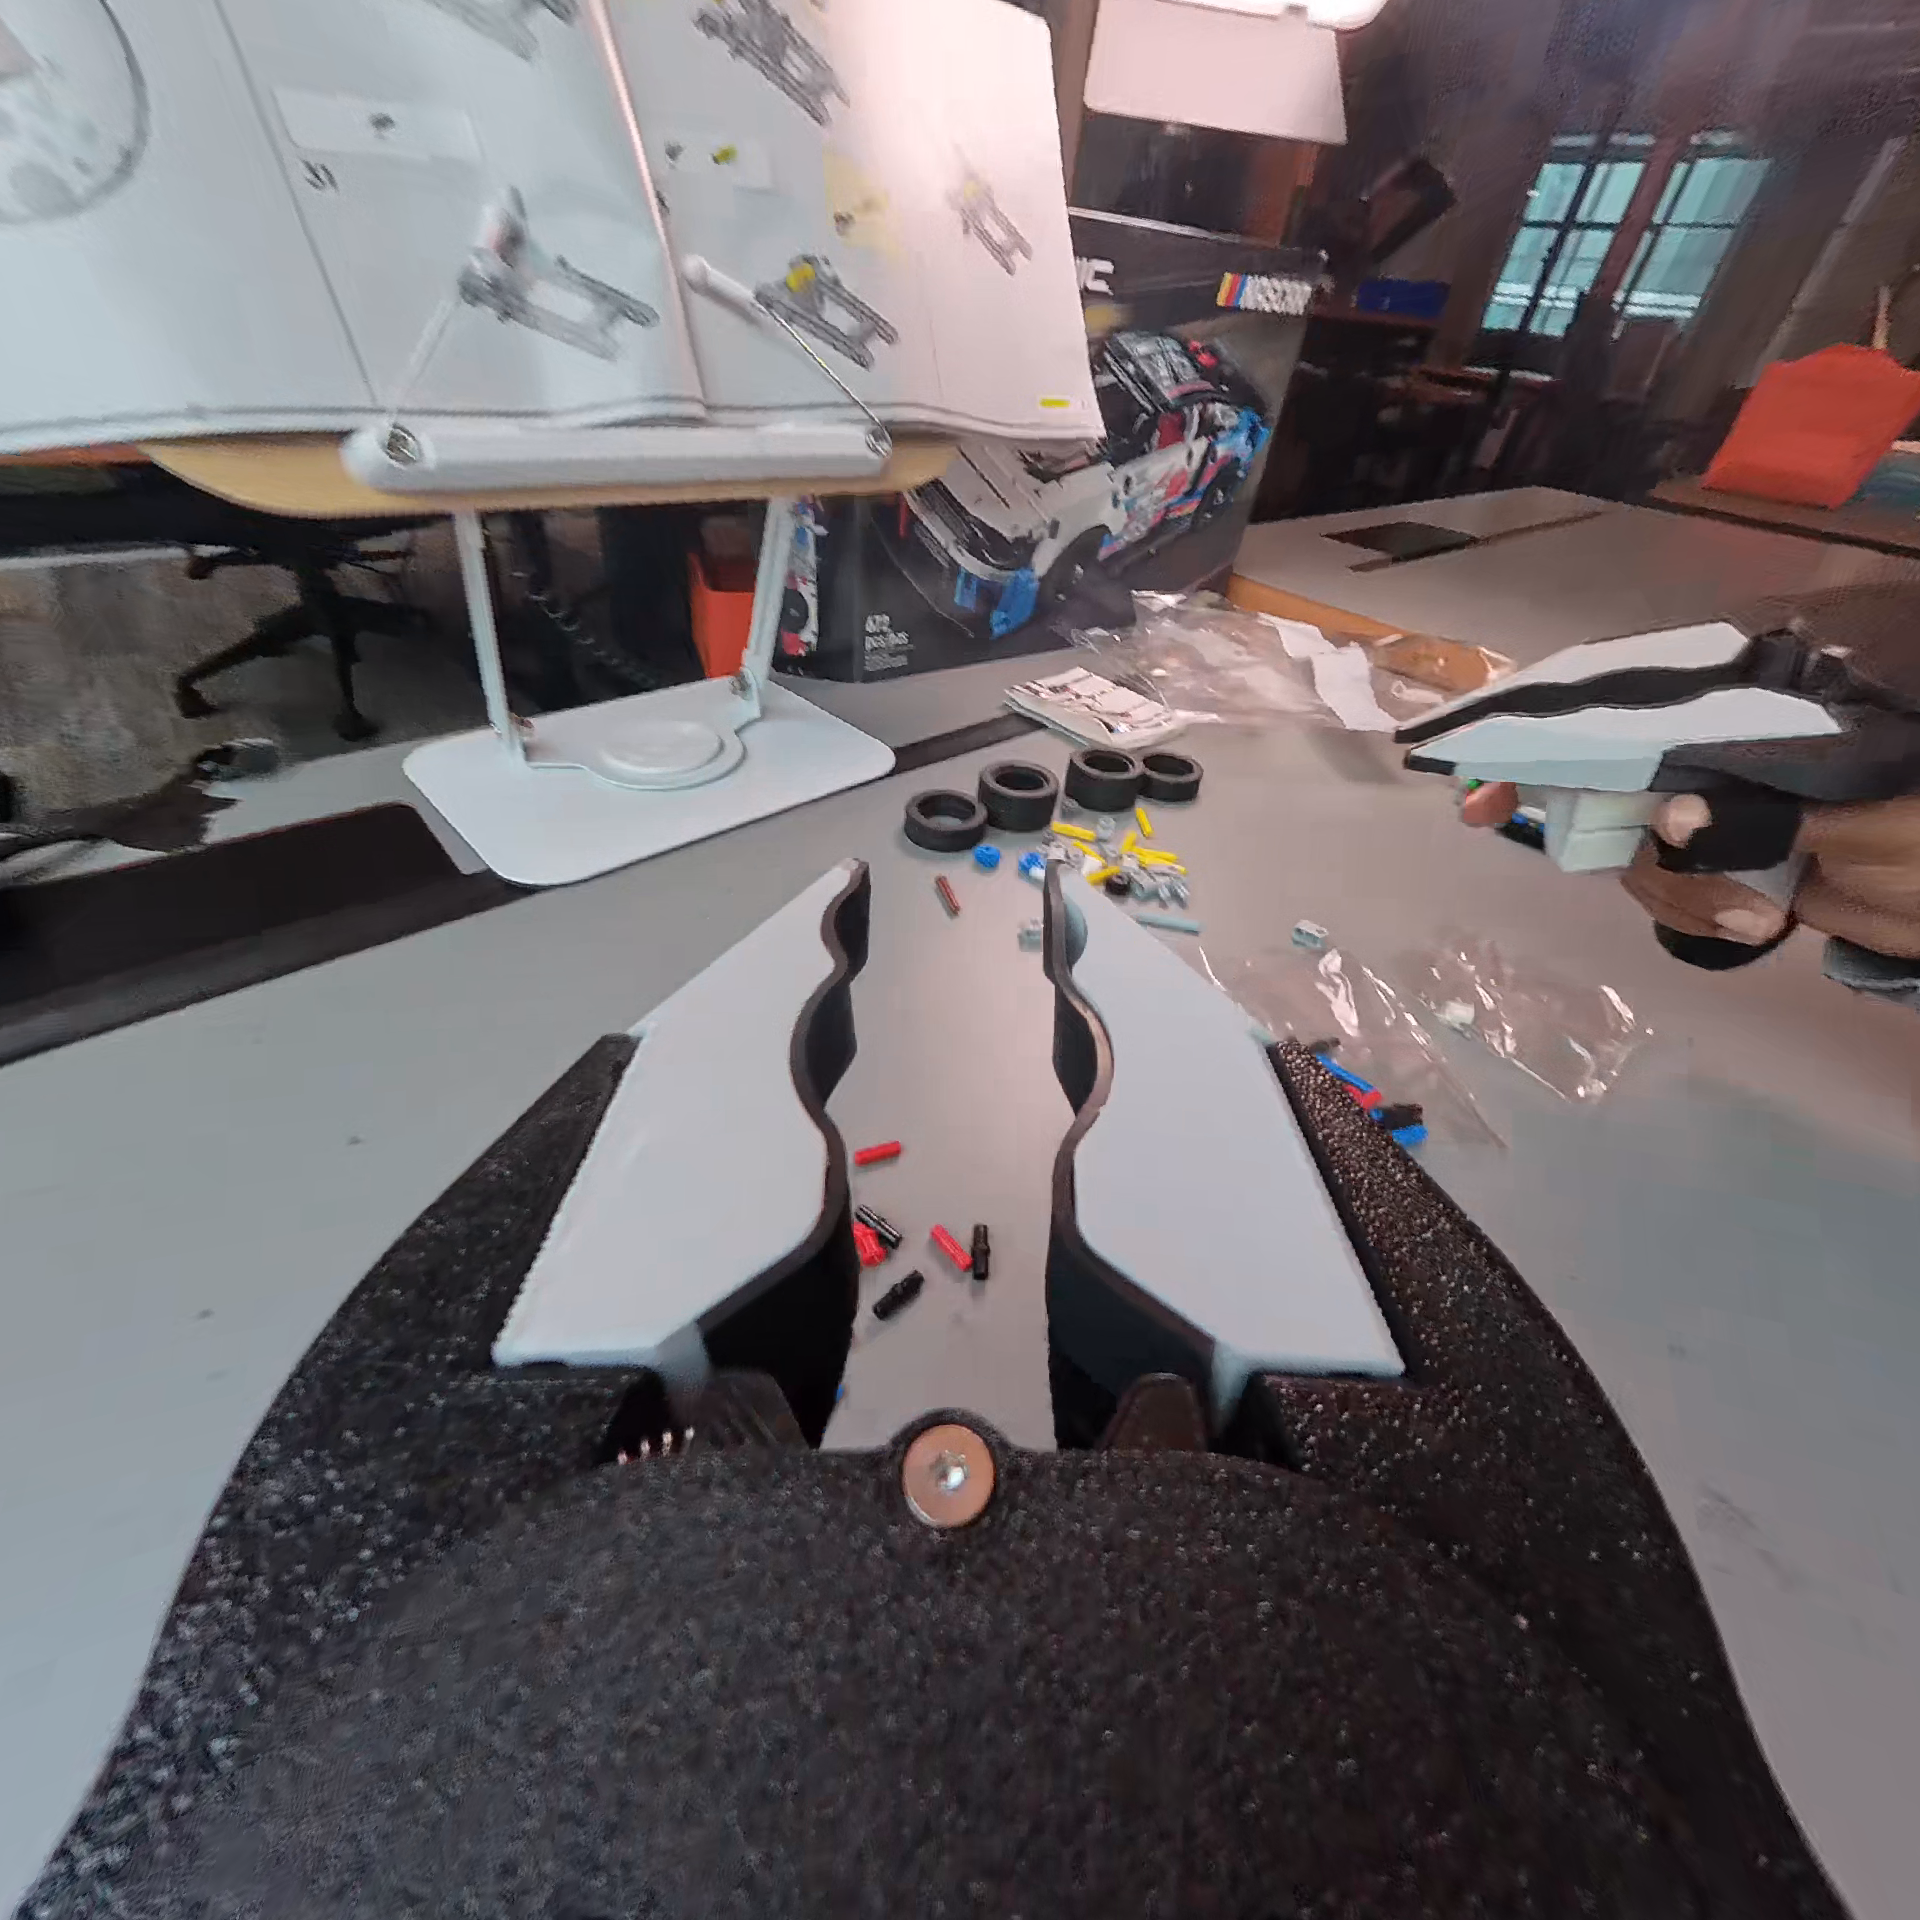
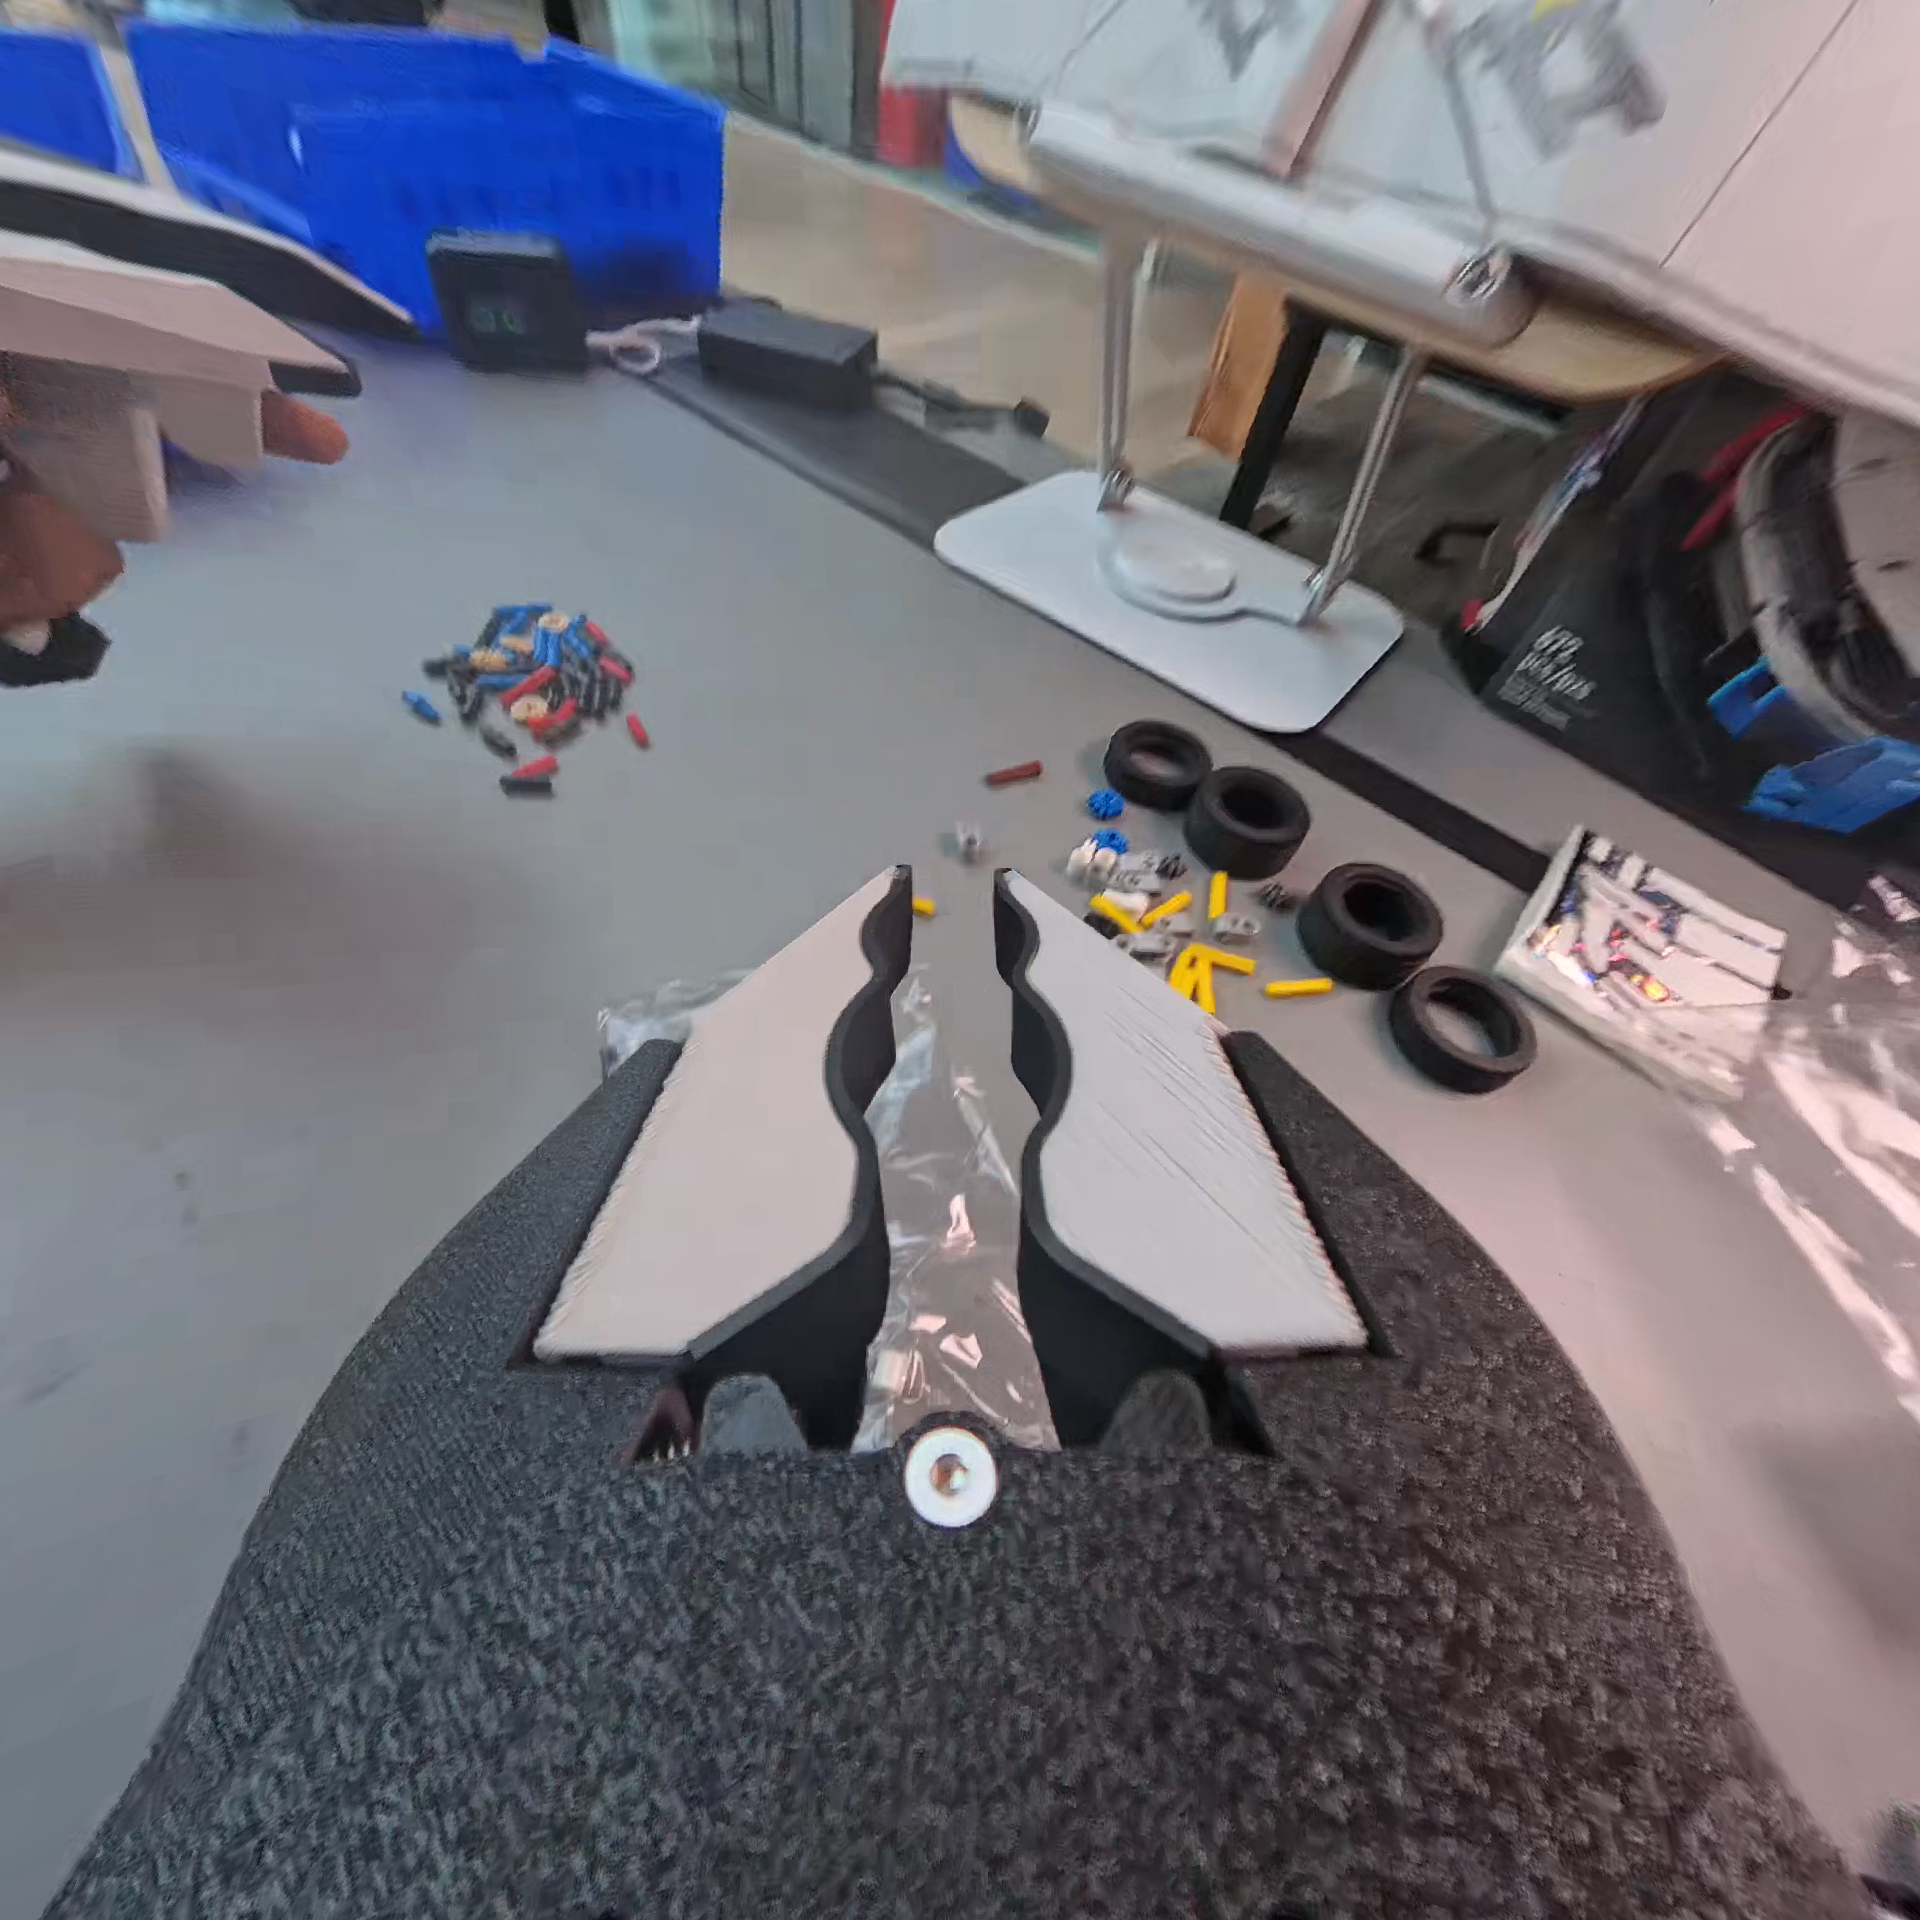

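Observation:
My left gripper (image 1: pixel 956 883) is open and empty, held low over the grey table (image 1: pixel 312 1195). Loose red and black pins (image 1: pixel 920 1242) lie on the table between its fingers. Ahead of it are several black tyres (image 1: pixel 1018 795) and a scatter of yellow, blue and grey small parts (image 1: pixel 1127 862). My right gripper (image 2: pixel 952 878) is open and empty, above a clear plastic bag (image 2: pixel 940 1153). Its tips are close to the yellow and grey parts (image 2: pixel 1179 920), with the tyres (image 2: pixel 1247 821) to the right. It also shows in the left wrist view (image 1: pixel 1558 717), held by a hand.
An open instruction booklet (image 1: pixel 520 208) rests on a white stand (image 1: pixel 644 769) at the back. A set box with a car picture (image 1: pixel 1091 488) stands behind it. A pile of blue, red and black pins (image 2: pixel 530 675) lies to the left. A sticker sheet (image 2: pixel 1642 956) and plastic wrap (image 2: pixel 1849 1091) lie to the right. Blue crates (image 2: pixel 416 145) are farther back. Across from one pair of fingers to the other is roughly 20 centimetres.

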Demonstrator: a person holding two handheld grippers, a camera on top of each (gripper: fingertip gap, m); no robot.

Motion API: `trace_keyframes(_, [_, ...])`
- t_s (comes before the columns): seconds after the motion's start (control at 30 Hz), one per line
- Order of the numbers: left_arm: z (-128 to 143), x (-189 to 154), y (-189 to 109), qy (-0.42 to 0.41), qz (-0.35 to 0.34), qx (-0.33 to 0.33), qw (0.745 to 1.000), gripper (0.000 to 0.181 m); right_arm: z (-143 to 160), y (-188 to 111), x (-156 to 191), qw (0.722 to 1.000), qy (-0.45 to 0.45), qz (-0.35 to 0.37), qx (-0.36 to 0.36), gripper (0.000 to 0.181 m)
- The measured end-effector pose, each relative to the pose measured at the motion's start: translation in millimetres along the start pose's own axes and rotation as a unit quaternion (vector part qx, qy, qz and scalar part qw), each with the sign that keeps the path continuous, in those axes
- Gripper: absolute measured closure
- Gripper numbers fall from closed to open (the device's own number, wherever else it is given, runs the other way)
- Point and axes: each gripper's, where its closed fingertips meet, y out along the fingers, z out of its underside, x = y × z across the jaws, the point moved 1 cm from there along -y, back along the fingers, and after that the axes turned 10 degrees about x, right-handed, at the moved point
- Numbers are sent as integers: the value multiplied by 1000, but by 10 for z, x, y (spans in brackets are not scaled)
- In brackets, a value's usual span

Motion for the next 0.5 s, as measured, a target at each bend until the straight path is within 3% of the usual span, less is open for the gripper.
trace_keyframes(0.07, [130,-109,61,16,27,20,999,138,210,107,67,997,-11,-38,63,148])
trace_keyframes(0.13, [197,-222,108,16,64,35,997,134,312,182,28,994,-28,-49,94,151])
trace_keyframes(0.23, [294,-347,177,14,106,58,993,123,483,303,63,979,-29,-121,164,148])
trace_keyframes(0.5, [387,-558,132,36,142,76,986,126,717,524,43,929,-88,-207,293,155])
